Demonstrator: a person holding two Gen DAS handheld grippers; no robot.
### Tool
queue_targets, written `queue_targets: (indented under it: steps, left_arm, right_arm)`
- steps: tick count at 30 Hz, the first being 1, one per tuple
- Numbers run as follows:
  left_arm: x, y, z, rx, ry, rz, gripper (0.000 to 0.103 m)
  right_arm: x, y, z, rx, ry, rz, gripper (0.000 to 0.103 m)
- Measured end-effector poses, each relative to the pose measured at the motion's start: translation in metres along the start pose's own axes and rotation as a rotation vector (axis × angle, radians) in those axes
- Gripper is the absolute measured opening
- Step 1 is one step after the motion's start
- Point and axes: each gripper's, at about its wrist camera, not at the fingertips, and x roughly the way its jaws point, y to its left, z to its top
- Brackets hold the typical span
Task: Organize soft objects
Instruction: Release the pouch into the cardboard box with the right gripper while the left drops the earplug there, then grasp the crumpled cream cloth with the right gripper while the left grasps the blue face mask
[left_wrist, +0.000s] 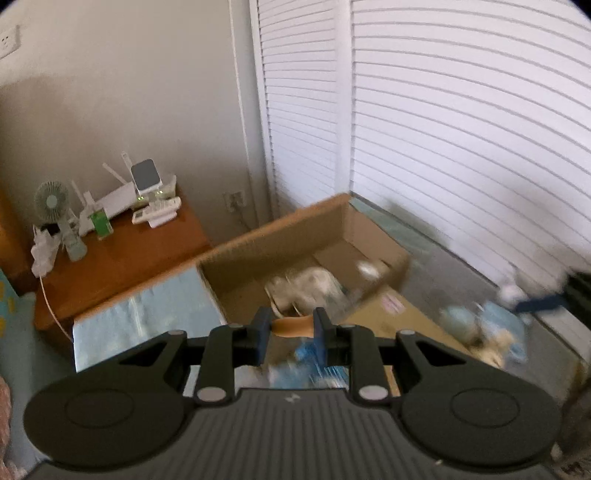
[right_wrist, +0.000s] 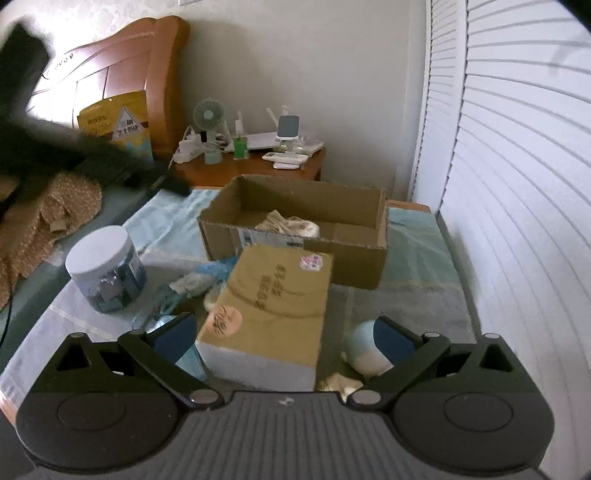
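My left gripper (left_wrist: 291, 326) is shut on a soft toy by its orange part (left_wrist: 293, 326); blue and white fabric (left_wrist: 314, 365) hangs below the fingers. It hovers near the front edge of an open cardboard box (left_wrist: 295, 236) that holds a cream soft object (left_wrist: 303, 286). My right gripper (right_wrist: 284, 338) is open and empty, its fingers either side of a closed cardboard box (right_wrist: 273, 306). A pale blue and white soft object (right_wrist: 364, 347) lies by its right finger. A blue soft toy (right_wrist: 201, 280) lies left of the closed box. The open box (right_wrist: 295, 225) stands behind.
A white-lidded jar (right_wrist: 105, 269) stands on the bed at left. A bedside table (right_wrist: 251, 166) carries a fan, router and remotes. Louvred doors (right_wrist: 517, 184) run along the right. A patterned cloth (right_wrist: 37, 221) and a wooden headboard (right_wrist: 122, 74) are at left.
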Motion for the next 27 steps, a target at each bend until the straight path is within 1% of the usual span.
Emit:
queue_targets:
  steps: [3,4,5,6,8,11,13,16,17,23,27]
  left_arm:
    - [0.028,0.009,0.017,-0.016,0.009,0.010,0.023]
    - [0.035,0.011,0.019,-0.021,0.009,0.017,0.025]
    - [0.042,0.013,0.022,-0.035,0.004,0.033,0.030]
    - [0.047,0.016,0.024,-0.048,0.004,0.040,0.037]
    - [0.054,0.018,0.026,-0.061,0.006,0.042,0.071]
    - [0.050,0.015,0.023,-0.048,-0.016,0.067,0.085]
    - [0.044,0.013,0.021,-0.055,-0.015,0.059,0.088]
    - [0.028,0.006,0.013,-0.052,-0.026,0.060,0.097]
    - [0.022,0.004,0.008,-0.052,-0.037,0.064,0.098]
    - [-0.015,-0.014,-0.025,-0.066,-0.051,0.064,0.101]
    - [-0.037,-0.027,-0.056,-0.073,-0.068,0.088,0.102]
  right_arm:
    - [-0.003,-0.005,-0.006,0.008,0.006,-0.005,0.103]
    - [-0.004,-0.007,-0.007,0.014,0.007,-0.010,0.103]
    - [-0.005,-0.009,-0.009,0.019,0.007,-0.017,0.103]
    - [-0.006,-0.012,-0.010,0.022,0.007,-0.021,0.103]
    - [-0.008,-0.016,-0.012,0.033,0.008,-0.029,0.103]
    - [-0.008,-0.020,-0.015,0.040,0.016,-0.035,0.103]
    - [-0.009,-0.021,-0.018,0.035,0.020,-0.042,0.103]
    - [-0.009,-0.022,-0.021,0.032,0.026,-0.050,0.103]
    - [-0.009,-0.023,-0.022,0.034,0.028,-0.051,0.103]
    - [-0.011,-0.026,-0.034,0.037,0.053,-0.068,0.103]
    - [-0.008,-0.028,-0.045,0.042,0.072,-0.081,0.103]
